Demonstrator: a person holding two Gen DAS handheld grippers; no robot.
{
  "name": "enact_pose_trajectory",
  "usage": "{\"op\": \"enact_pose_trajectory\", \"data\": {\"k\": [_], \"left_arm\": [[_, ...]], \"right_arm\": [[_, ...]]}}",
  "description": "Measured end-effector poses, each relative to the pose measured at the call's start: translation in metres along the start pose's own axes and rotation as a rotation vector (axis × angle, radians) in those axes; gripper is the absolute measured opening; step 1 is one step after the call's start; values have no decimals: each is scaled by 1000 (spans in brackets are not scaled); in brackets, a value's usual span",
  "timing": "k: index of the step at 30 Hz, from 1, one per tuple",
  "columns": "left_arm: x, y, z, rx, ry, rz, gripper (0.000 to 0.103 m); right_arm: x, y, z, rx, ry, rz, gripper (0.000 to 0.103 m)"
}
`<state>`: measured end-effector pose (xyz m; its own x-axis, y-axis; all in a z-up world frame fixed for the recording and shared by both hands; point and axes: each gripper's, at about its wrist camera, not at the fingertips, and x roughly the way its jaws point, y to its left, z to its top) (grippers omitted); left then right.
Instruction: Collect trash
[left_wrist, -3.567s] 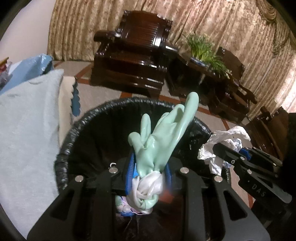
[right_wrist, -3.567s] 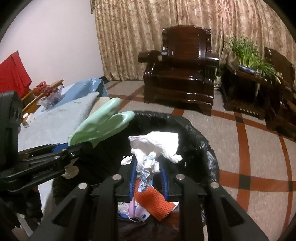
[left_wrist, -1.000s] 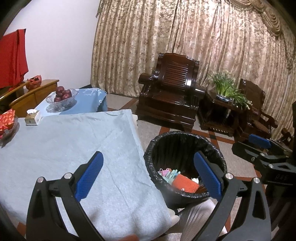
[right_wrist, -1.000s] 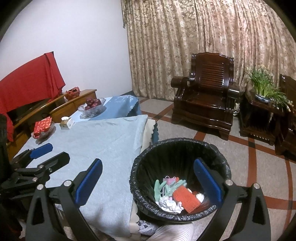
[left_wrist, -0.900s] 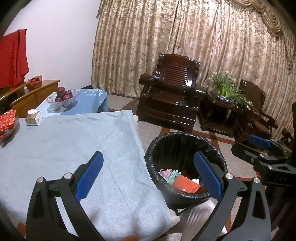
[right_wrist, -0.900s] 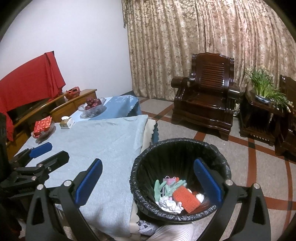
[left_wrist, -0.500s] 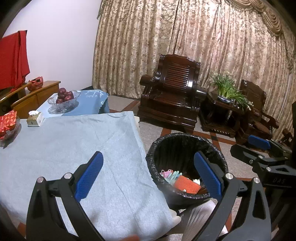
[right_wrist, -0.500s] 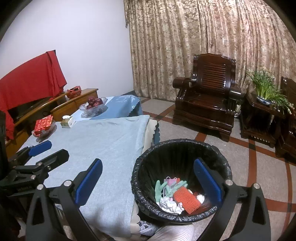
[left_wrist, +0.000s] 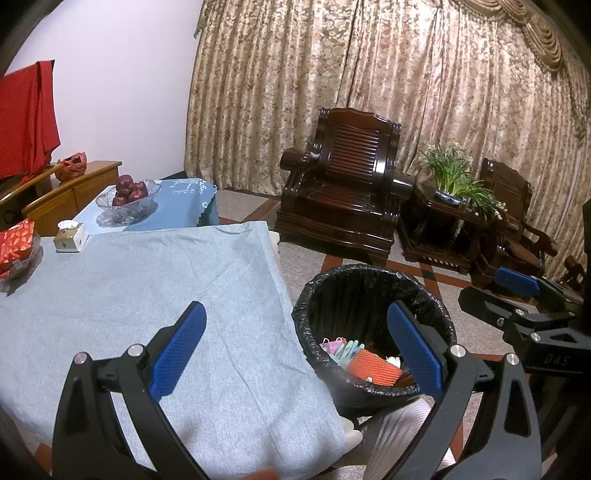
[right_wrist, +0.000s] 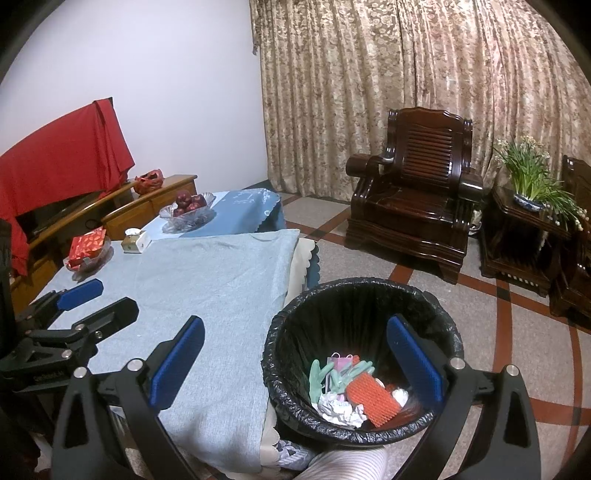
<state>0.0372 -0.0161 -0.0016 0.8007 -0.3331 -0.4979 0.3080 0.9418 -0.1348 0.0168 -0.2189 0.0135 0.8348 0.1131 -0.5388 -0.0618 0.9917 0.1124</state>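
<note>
Left gripper (left_wrist: 295, 347) and right gripper (right_wrist: 295, 360): jaws spread wide, both empty. The green rubber glove (right_wrist: 321, 373), crumpled paper (right_wrist: 338, 408) and orange brush (right_wrist: 373, 398) lie inside the black-lined trash bin (right_wrist: 436, 306), which stands on the floor just beside the table (right_wrist: 221, 273).

— Where does the bin (right_wrist: 364, 306) stand?
— On the floor, just beside the right edge of the counter (right_wrist: 221, 280); inside it lie a glove (right_wrist: 325, 373), crumpled paper (right_wrist: 338, 408) and a brush (right_wrist: 373, 398), the brush to the right of the glove.
— And on the counter?
— At its far left, a tissue box (right_wrist: 136, 240); behind this, a fruit bowl (right_wrist: 188, 210); behind the bin, an armchair (right_wrist: 413, 206), with a plant (right_wrist: 532, 177) at its right.
</note>
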Motion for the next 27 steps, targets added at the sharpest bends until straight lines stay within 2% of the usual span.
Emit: {"op": "enact_pose_trajectory", "data": {"k": [27], "left_arm": [[-1, 0, 1, -1, 2, 1, 96]], "right_arm": [[2, 2, 0, -2, 4, 1, 97]]}}
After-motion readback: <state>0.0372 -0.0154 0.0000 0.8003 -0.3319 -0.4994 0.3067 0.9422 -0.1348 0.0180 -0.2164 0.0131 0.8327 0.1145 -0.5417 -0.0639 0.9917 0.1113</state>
